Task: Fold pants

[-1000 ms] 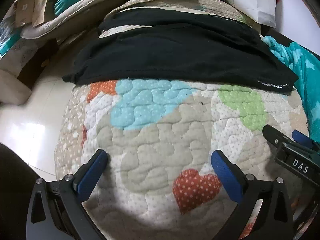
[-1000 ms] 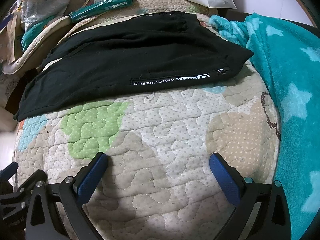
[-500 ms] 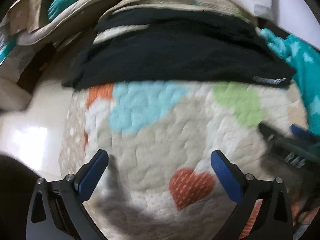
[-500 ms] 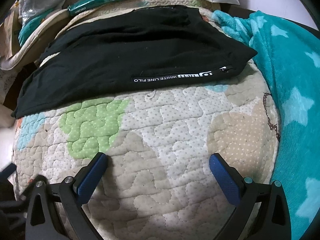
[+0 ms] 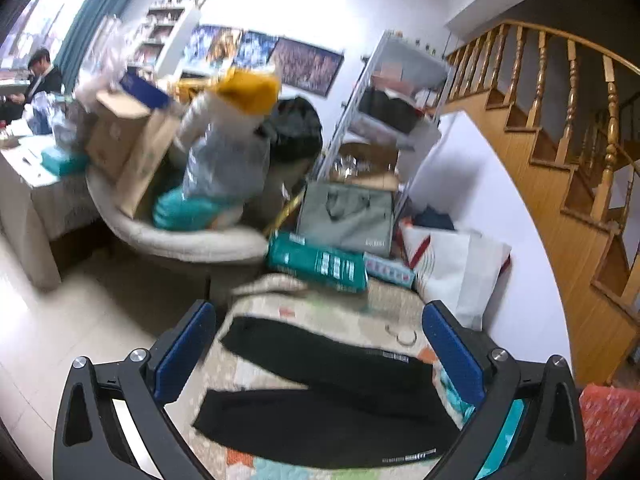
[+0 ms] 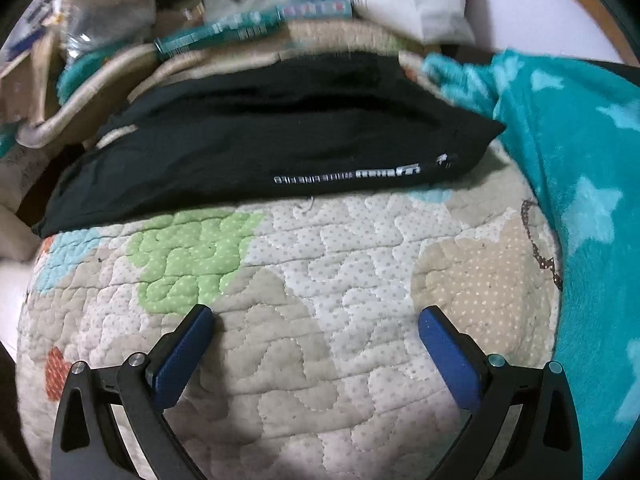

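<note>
Black pants [image 6: 260, 148] lie spread flat across the far part of a quilted patchwork cover [image 6: 320, 280], with a white printed label near their right end. In the left wrist view the pants [image 5: 328, 412] show low in the frame, both legs laid apart. My left gripper [image 5: 316, 352] is open and empty, raised high and tilted up toward the room. My right gripper [image 6: 316, 344] is open and empty, low over the quilt, short of the pants.
A teal star blanket [image 6: 580, 200] lies right of the pants. A teal box [image 5: 316, 260] and white bag [image 5: 456, 264] sit past the quilt's far edge. A cluttered chair [image 5: 188, 200], shelf [image 5: 384, 120] and wooden stairs [image 5: 560, 160] stand behind.
My left gripper has swung sharply upward and back, so its view now takes in the room instead of the quilt. My right gripper has barely moved. The pants lie as before.
</note>
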Demonstrator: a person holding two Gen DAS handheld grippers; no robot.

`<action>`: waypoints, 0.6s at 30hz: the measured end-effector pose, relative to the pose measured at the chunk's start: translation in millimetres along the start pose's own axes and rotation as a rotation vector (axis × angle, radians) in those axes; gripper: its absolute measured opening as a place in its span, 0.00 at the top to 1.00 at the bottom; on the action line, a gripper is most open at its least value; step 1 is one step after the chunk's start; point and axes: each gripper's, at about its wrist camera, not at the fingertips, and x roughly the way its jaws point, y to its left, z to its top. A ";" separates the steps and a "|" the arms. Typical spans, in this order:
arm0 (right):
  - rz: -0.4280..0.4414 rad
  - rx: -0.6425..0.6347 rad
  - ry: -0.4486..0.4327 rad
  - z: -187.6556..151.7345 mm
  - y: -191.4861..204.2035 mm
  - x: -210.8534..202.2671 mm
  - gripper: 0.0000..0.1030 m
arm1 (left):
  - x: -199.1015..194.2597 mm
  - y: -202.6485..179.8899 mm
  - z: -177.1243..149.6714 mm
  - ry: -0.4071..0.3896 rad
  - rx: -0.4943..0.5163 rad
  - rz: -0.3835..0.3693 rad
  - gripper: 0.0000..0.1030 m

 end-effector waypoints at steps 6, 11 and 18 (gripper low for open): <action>-0.061 0.033 -0.027 -6.2 6.9 -3.9 0.00 | -12.4 -10.6 1.8 -0.006 0.021 0.030 0.00; -0.048 0.043 -0.031 -8.4 -1.3 -3.9 0.00 | -9.6 -37.9 -23.5 0.016 -0.001 0.027 0.00; -0.049 0.041 -0.029 -7.1 2.8 -4.1 0.00 | 7.3 -53.7 -36.0 0.101 -0.018 0.030 0.00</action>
